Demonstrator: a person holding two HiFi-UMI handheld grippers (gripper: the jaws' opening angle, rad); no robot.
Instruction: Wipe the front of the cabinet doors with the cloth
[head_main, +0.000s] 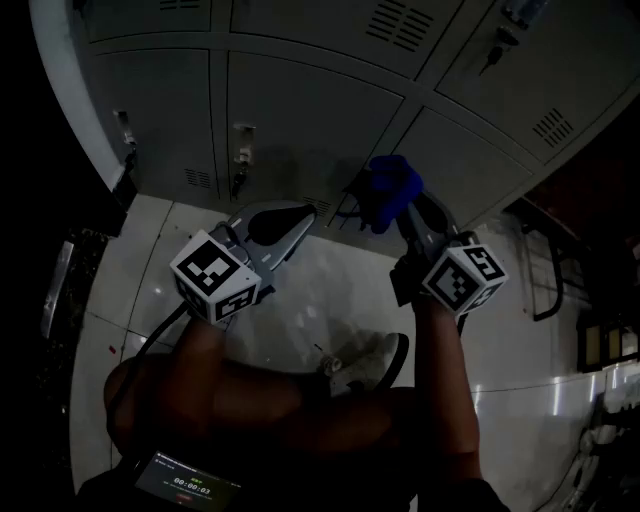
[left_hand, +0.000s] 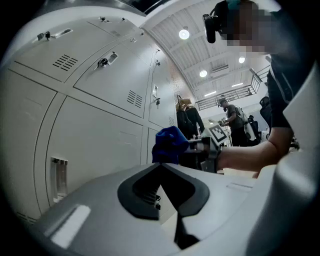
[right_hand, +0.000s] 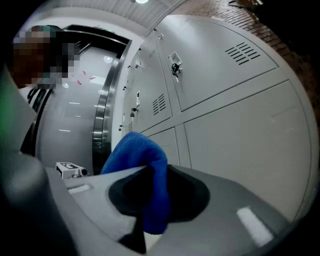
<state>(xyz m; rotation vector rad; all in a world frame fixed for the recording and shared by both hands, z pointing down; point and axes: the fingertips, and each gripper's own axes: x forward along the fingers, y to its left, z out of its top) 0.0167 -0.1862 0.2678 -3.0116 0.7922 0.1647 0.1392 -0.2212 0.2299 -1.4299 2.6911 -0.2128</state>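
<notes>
Right tongs (head_main: 408, 215) clamped on my blue cloth (head_main: 392, 185).
Left tongs (head_main: 300, 218) closed, empty, beside them; cabinet doors (head_main: 300, 110) just ahead.

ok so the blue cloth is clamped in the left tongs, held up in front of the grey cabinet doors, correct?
Wrong side. The blue cloth is clamped in the right tongs, not the left; the right gripper view shows it pinched between the jaws. The left tongs are shut on nothing. The rest holds: the cloth is in front of the grey cabinet doors.
</notes>
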